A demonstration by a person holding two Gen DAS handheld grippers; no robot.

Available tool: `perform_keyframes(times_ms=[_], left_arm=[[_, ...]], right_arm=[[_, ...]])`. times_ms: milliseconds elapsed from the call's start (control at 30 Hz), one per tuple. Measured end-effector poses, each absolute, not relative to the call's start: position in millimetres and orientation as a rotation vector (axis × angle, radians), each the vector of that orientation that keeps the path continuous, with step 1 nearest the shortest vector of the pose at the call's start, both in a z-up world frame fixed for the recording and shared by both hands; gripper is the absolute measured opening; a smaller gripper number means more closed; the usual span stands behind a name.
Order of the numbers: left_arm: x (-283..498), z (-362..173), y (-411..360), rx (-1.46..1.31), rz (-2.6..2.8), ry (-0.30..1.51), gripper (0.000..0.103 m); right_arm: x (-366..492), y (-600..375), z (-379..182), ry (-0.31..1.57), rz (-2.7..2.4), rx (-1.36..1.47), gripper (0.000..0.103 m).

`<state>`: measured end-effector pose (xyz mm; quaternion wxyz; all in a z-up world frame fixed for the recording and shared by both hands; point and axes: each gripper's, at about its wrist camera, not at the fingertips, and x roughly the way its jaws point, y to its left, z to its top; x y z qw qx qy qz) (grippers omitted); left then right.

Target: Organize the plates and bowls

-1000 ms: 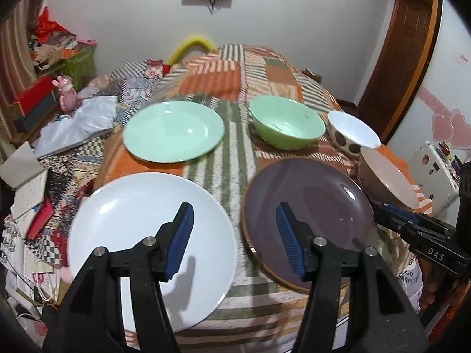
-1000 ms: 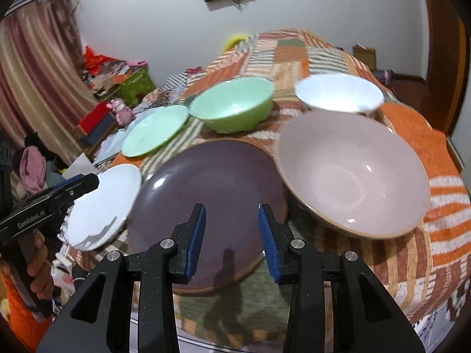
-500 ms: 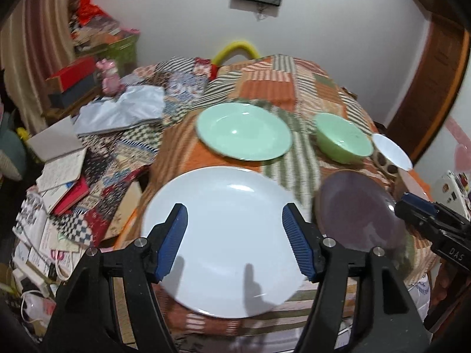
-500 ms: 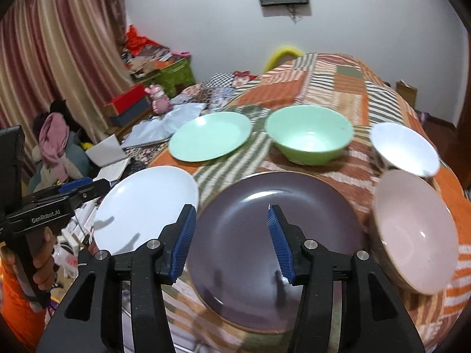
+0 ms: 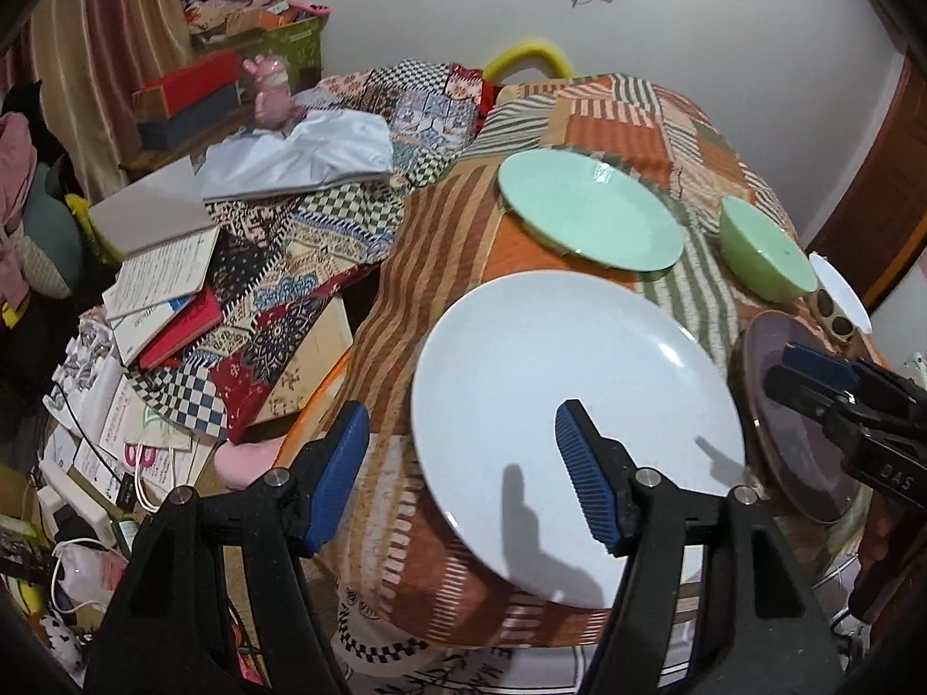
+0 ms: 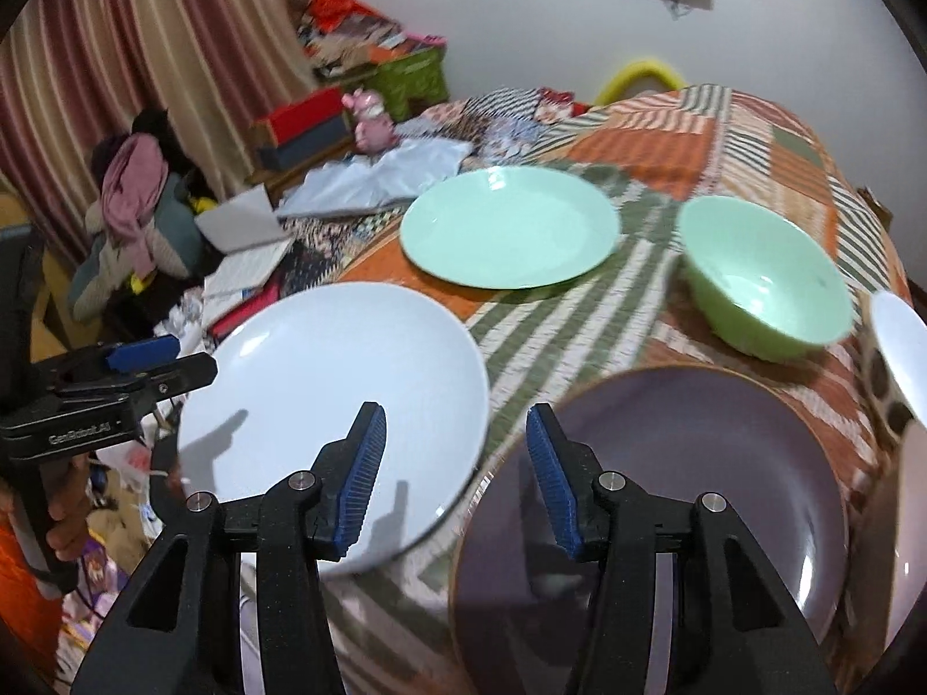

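A white plate lies at the table's near left edge, also seen in the right wrist view. A dark purple plate lies to its right, its edge showing in the left wrist view. Behind them sit a mint green plate and a green bowl. A white spotted bowl is at the far right. My left gripper is open over the white plate's left rim. My right gripper is open above the gap between the white and purple plates.
The table carries a striped patchwork cloth. To the left, lower down, lie books, a white bag, boxes and a pink toy. A curtain hangs at the left.
Both grippers have swung left. The left one went from above the gap between the white and purple plates to the white plate's left rim. The right one went from the purple plate toward the white plate and opened wider.
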<state>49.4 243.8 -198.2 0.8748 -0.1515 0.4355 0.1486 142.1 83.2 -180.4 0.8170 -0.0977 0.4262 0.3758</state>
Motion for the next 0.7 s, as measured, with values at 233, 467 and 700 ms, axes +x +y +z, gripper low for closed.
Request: perform_keyframes(times_ms=[233,467,700], left_arm=[[53,-217,249,-0.328,0.283,0.957,0.057],[55,-228,250,-0.356,0.236,0.979,0.032],[53,-230,254,-0.378,0.213,0.968,0.029]], right_arm=[[158,105,-196,0.993,0.83,-0.267,0.047],[163,116,-203,1.025,0.814,-0.334,0.035],[169,121,-214,1.069,0.799,-0.357,0.032]])
